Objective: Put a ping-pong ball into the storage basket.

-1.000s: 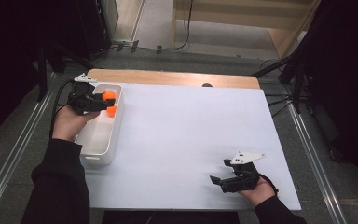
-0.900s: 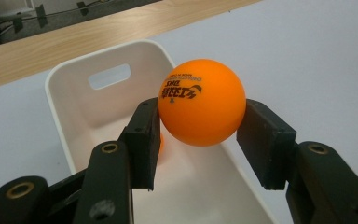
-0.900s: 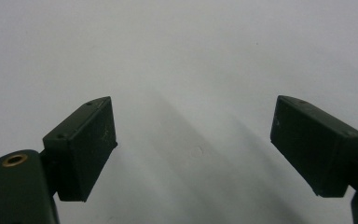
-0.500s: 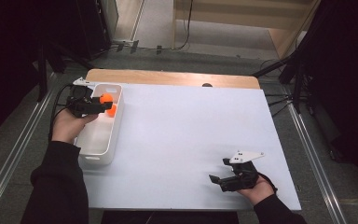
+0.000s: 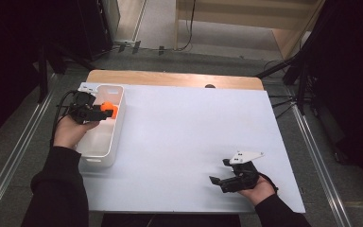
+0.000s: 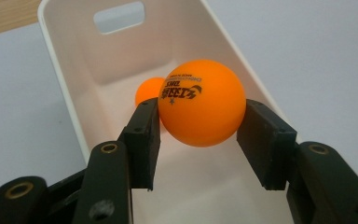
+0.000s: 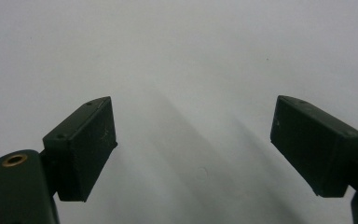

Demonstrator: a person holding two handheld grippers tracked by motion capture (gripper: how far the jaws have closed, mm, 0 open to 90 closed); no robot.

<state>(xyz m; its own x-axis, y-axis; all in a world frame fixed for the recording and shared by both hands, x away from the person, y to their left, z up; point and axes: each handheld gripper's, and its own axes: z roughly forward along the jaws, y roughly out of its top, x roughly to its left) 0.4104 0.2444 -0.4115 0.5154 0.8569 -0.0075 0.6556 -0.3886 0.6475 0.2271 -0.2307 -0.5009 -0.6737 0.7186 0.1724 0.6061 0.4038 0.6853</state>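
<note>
A white table (image 5: pixel 179 142) carries a long white plastic bin (image 5: pixel 105 142) along its left side, with a strip of bare wood showing at the far edge. Beyond the table lie grey floor, metal rails and dark stands; nothing else sits on the white surface between the two hands.

The left gripper (image 6: pixel 198 135) hangs over the far half of the bin, its fingers (image 6: pixel 142 135) closed on an orange ball (image 6: pixel 200 102), one pad pressed to each side. In the high view the same left gripper (image 5: pixel 105 111) shows with the orange ball (image 5: pixel 109 109) at its tip, just above the bin's inner wall. The ball carries black print, upside down from this angle; the large characters are too unclear to read with certainty, and a line of small lettering above them is too fine to make out. A second orange ball (image 6: pixel 148 91) lies on the bin floor behind the held one, partly hidden by it and by the left finger. The bin's end wall has an oblong handle slot (image 6: pixel 120 17).

The right gripper (image 5: pixel 228 171) rests low at the near right corner of the table, well apart from the bin. In the right gripper view its fingers (image 7: pixel 81 144) stand wide apart over bare white table, holding nothing.
</note>
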